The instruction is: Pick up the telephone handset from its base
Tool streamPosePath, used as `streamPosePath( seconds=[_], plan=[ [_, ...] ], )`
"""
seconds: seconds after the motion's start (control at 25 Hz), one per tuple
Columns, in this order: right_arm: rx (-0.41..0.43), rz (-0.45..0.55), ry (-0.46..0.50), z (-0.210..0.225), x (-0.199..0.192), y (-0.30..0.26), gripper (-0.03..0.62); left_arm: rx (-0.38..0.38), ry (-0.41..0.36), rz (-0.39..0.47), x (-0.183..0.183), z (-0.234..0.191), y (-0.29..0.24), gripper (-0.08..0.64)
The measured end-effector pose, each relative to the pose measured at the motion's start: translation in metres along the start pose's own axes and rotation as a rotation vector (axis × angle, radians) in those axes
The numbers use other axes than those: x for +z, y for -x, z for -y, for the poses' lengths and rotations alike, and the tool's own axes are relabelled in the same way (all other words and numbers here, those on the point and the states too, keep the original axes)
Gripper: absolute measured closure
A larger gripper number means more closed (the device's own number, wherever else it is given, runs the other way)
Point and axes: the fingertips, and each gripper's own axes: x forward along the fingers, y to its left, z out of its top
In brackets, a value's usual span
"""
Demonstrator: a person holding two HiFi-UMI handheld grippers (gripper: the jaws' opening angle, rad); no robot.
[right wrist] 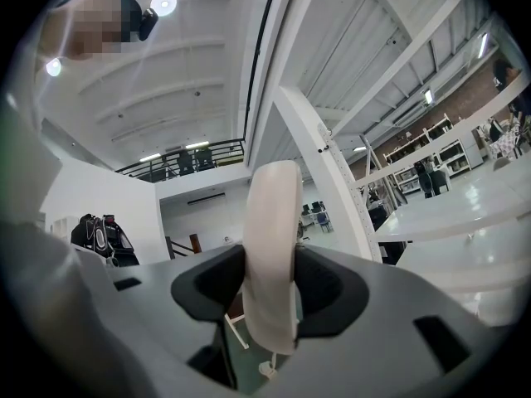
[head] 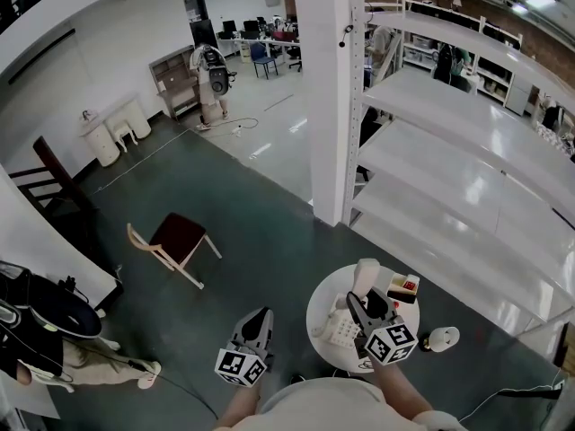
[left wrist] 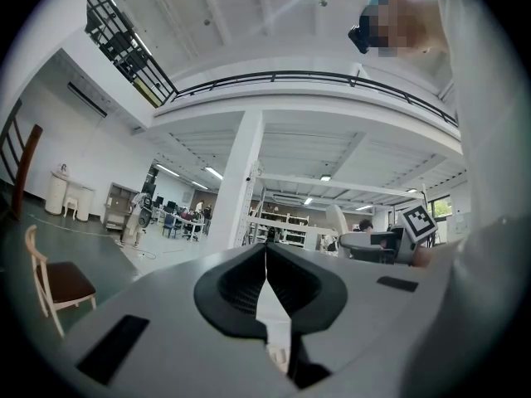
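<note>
Right tongs (right wrist: 270, 293) clamp the cream handset (right wrist: 271, 222) above its base (head: 341, 330); left tongs (left wrist: 266, 259) closed, empty.

The person wears a pale, off-white top (head: 337, 409), which shows at the bottom centre of the head view. The left gripper (head: 260, 319) and the right gripper (head: 358, 300) each have a smooth light-grey shell with black ribbed jaw linings and dark rectangular slots on the upper face. Low in that view sit the left marker cube (head: 239, 366) and the right marker cube (head: 390, 342), white with black square patterns.
</note>
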Motion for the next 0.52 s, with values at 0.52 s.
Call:
streamPosePath(
  seconds=[0.52],
  plan=[
    [0.003,-0.005,-0.005,0.0026,-0.0029,-0.0012,0.396,0.000,-0.002,0.002,-0.0021,-0.0004,-0.0029,0.540]
  ],
)
